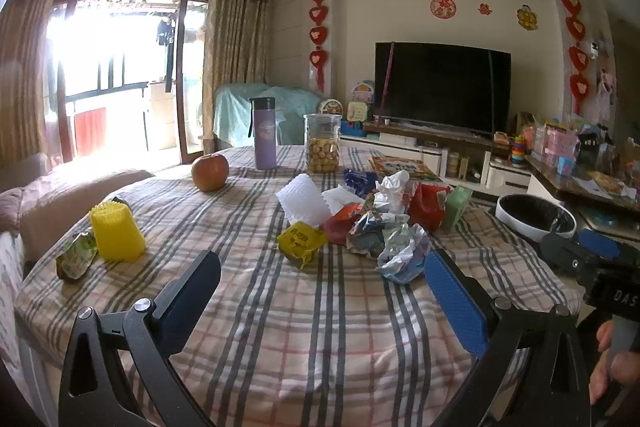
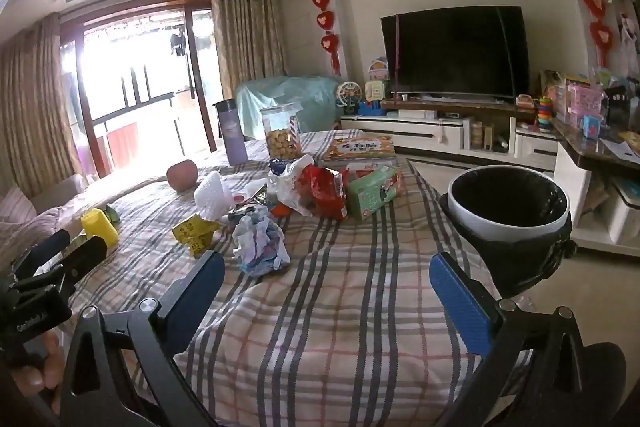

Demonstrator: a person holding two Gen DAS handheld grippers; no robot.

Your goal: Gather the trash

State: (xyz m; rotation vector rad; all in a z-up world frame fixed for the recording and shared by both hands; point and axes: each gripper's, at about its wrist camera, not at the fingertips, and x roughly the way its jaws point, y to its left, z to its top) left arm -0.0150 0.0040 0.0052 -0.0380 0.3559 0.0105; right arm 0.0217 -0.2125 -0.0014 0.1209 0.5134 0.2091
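Both the left gripper point(image 1: 322, 291) and right gripper point(image 2: 328, 291) hover with jaws apart, empty. The crumpled paper wad point(image 2: 261, 243) lies nearest on the desk point(image 2: 340, 307), probably light and springy; pinch across its bulging middle.

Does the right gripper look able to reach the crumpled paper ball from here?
Probably yes: the right gripper is open, and only bare striped cloth lies between it and the crumpled paper ball.

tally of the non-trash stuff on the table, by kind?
apple: 1
bottle: 1
jar: 1
book: 1
total: 4
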